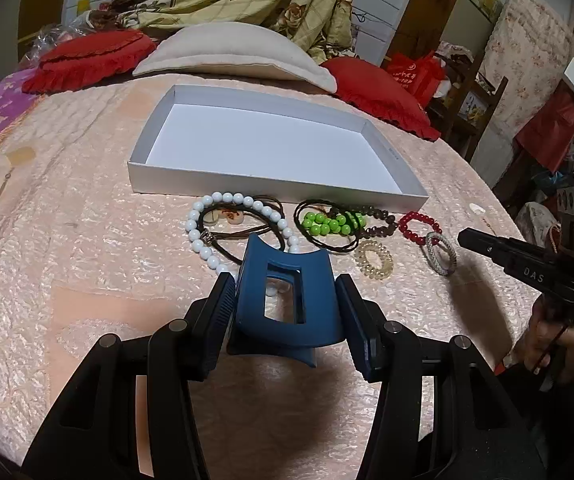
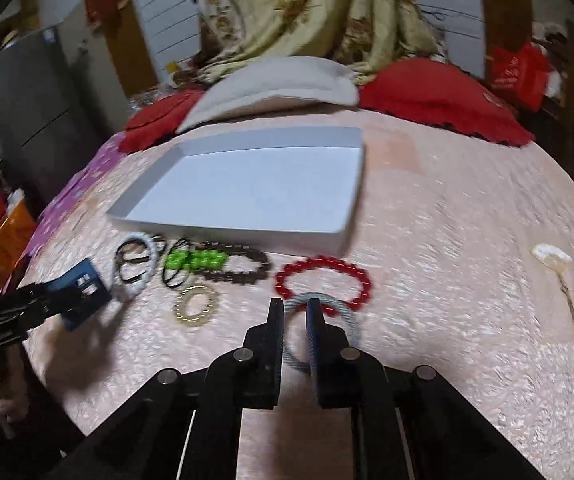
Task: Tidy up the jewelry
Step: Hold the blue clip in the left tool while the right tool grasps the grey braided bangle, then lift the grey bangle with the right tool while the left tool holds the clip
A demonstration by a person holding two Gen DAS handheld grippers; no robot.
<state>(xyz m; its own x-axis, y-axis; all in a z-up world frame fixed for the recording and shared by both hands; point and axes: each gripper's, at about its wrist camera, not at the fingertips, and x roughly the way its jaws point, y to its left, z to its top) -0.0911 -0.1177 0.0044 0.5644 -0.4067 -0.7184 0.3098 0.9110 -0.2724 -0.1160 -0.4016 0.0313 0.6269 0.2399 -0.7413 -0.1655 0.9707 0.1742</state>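
1. Jewelry strung in a row on the pink bedspread (image 1: 87, 240), just beside the near wall of the white tray (image 1: 271, 190): white bead bracelet (image 1: 207, 236), green beads (image 1: 329, 222), brown bead chain (image 1: 381, 220), red bead bracelet (image 2: 323, 276), clear coil tie (image 1: 373, 258), silver ring bracelet (image 2: 327, 332).
2. Blue hair claw (image 1: 287, 300) clamped between the left gripper's (image 1: 285, 312) pads, over the near end of the white beads.
3. Right gripper (image 2: 295, 312) nearly closed, one finger inside the silver ring, one outside; actual pinch on the rim blurred, cannot tell.
4. Silver ring overlapping the red bracelet's near edge.
5. Tray floor bare, low walls all round.
6. Open bedspread to the right of the row; small pale pin (image 2: 555, 268) well apart there.
7. Pillows (image 1: 239, 52) beyond the tray's far wall.
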